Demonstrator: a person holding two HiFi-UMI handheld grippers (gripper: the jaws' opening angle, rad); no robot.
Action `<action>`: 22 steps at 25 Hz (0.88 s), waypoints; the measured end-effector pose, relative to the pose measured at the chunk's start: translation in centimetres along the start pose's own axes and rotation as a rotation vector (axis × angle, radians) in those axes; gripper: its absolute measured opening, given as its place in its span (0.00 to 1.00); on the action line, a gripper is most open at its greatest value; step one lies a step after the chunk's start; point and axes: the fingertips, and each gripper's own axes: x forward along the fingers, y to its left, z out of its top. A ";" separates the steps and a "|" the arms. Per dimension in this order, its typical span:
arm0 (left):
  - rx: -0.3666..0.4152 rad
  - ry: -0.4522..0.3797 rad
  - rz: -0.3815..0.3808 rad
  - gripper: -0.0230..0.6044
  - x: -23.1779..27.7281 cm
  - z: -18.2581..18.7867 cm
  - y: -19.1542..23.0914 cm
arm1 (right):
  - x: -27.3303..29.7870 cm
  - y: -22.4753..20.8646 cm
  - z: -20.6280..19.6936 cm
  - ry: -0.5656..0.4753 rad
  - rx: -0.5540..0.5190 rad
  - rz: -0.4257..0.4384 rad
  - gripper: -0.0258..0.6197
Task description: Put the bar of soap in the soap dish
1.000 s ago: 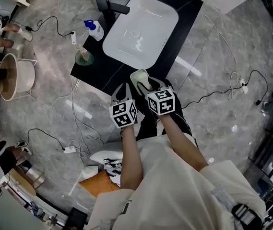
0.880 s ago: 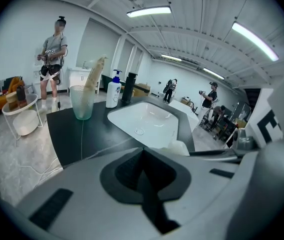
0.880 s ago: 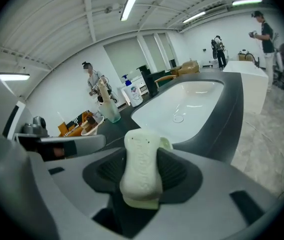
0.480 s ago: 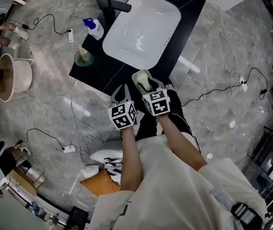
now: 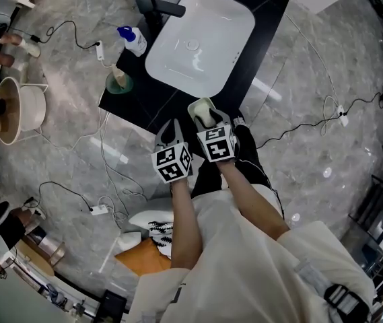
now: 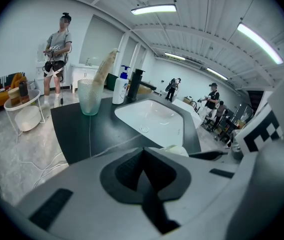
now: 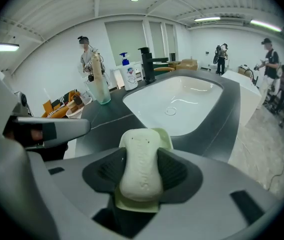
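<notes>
A cream bar of soap [image 7: 141, 169] sits between the pads of my right gripper [image 7: 142, 156], which is shut on it. Directly under the soap lies the pale green soap dish [image 7: 164, 137]; I cannot tell whether the soap rests on it. In the head view the soap dish [image 5: 196, 105] stands at the front edge of the black counter [image 5: 144, 99], with the right gripper [image 5: 208, 120] over it. My left gripper [image 5: 169, 132] hovers just left of it with its pads [image 6: 127, 169] together, holding nothing.
A white sink basin [image 5: 198, 39] fills the counter behind the dish. A black faucet [image 5: 157, 7], a pump bottle [image 5: 134, 42] and a glass tumbler [image 5: 118, 81] stand at its left. Cables trail over the marble floor [image 5: 77, 153]. A person [image 6: 56, 59] stands far off.
The right gripper has edged slightly left with the soap still held over the dish. The left gripper has barely moved.
</notes>
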 end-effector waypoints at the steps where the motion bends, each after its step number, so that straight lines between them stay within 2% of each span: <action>1: -0.001 -0.001 0.001 0.04 -0.1 0.0 0.1 | 0.0 -0.1 0.0 0.003 -0.001 -0.006 0.35; 13: -0.013 -0.011 0.013 0.05 -0.8 -0.2 0.7 | 0.2 -0.1 0.0 -0.009 -0.041 -0.054 0.36; 22: -0.049 -0.016 0.016 0.04 -1.0 -0.7 -0.1 | -1.5 -0.1 1.3 -0.062 -0.025 -0.012 0.36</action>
